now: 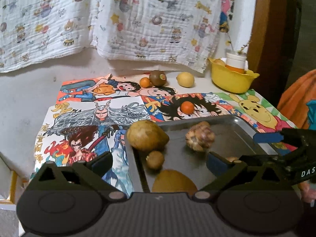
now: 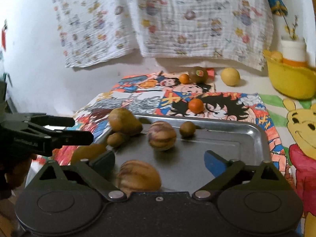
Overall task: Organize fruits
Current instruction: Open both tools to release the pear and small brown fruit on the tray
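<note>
Both grippers hang over the near end of a metal tray (image 2: pixel 254 138), jaws spread wide and holding nothing: the left gripper (image 1: pixel 158 163) at the tray's left edge, the right gripper (image 2: pixel 160 161) over its dark floor.

That tray rests on a table (image 1: pixel 23 98) covered with bright cartoon drawings (image 1: pixel 94 118), and a printed white cloth (image 1: pixel 118 19) hangs on the wall behind.

In the tray sit a striped brown round fruit (image 2: pixel 162 135), a second one (image 2: pixel 138 174) just ahead of the right gripper, a small brown ball (image 2: pixel 187 128) and another (image 2: pixel 115 139). A large tan fruit (image 1: pixel 146 135) leans on the tray's left rim.

Beyond the tray a small orange (image 1: pixel 187 107) lies on the drawings; farther back another small orange (image 1: pixel 145 82) touches a stickered kiwi (image 1: pixel 157 77), with a lemon (image 1: pixel 185 79) near them. A yellow bowl (image 1: pixel 231 79) stands at the far right, holding a white-capped bottle (image 1: pixel 236 62).
</note>
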